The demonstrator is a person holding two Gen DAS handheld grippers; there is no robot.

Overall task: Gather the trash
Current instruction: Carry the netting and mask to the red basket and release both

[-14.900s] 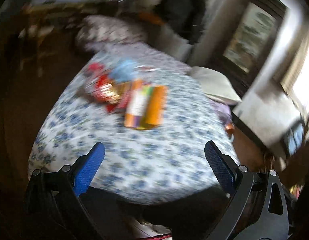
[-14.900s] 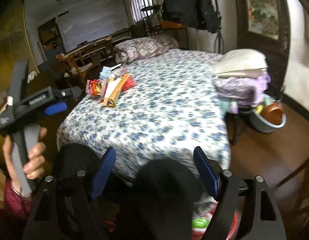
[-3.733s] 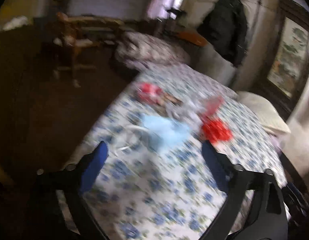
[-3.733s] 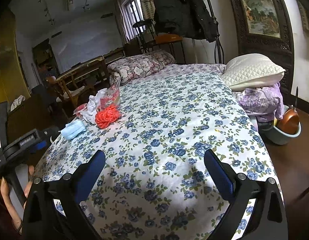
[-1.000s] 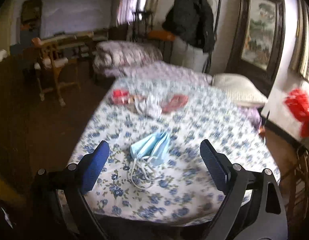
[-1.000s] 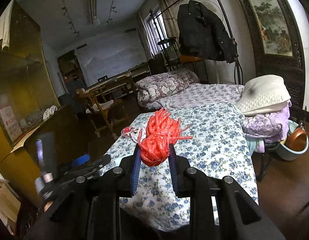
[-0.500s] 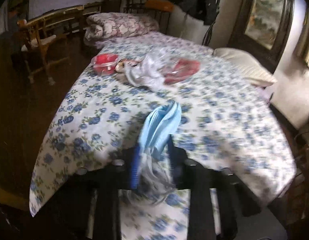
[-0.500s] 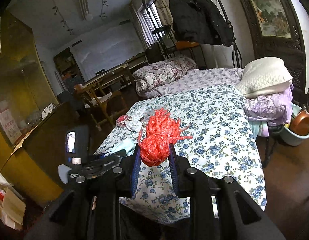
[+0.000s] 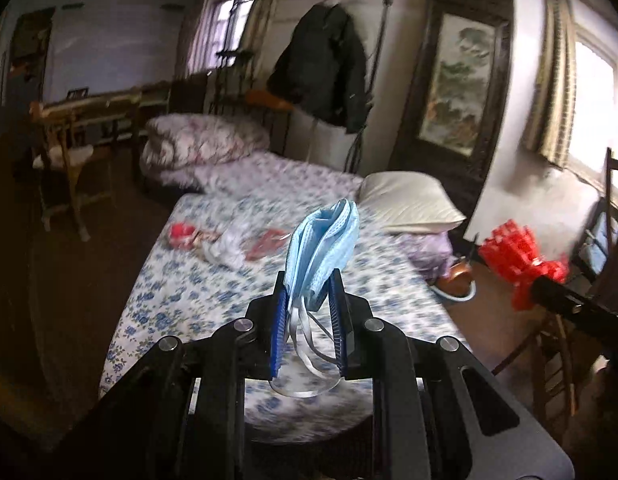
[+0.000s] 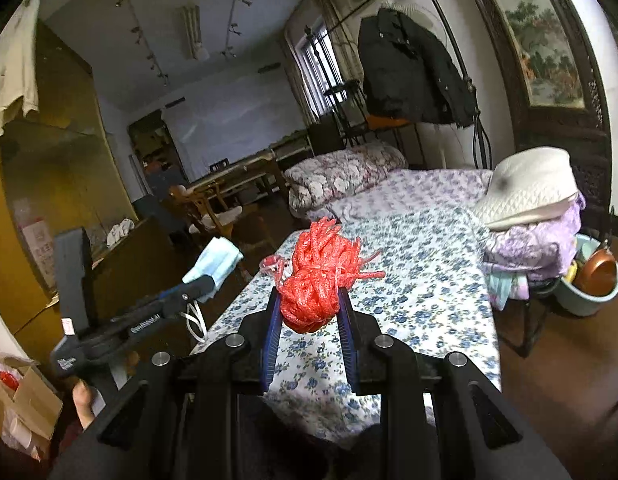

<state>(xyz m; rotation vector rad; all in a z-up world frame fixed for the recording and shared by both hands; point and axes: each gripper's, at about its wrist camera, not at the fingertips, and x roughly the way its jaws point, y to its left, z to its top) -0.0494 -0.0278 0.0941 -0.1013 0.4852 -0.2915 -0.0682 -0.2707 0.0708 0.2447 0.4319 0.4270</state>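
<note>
Left gripper (image 9: 307, 280), seen along its own fingers: the two blue-padded jaws are clamped on a folded pale-blue face mask (image 9: 323, 244), which stands upright above the pads while its white ear loops (image 9: 305, 336) hang down between the fingers. Right gripper (image 10: 309, 300), seen likewise: the jaws are closed on a tangled bundle of red-orange cord (image 10: 323, 280), most of which bulges above the pads, with loose strands sticking out to the right. Both loads are held in the air, clear of the bed (image 9: 181, 292) that lies beyond the fingers under a blue-flowered sheet. In the left wrist view the red bundle and the dark tip of the right gripper appear at the right edge; in the right wrist view the left gripper, mask in its jaws, appears at the left, with fingertips (image 10: 85, 400) of the person's hand on its handle. Remaining litter on the sheet, near its far left side: a small red item (image 9: 181, 234), crumpled whitish plastic (image 9: 227, 246) and a flat red wrapper (image 9: 267, 240), blurred and close together. Further back: a white pillow (image 9: 409, 204) at the right side of the bed, a folded flowered quilt (image 9: 201, 144), a dark jacket (image 9: 321, 64) on a stand, and a framed painting (image 9: 457, 88) on the wall.
</note>
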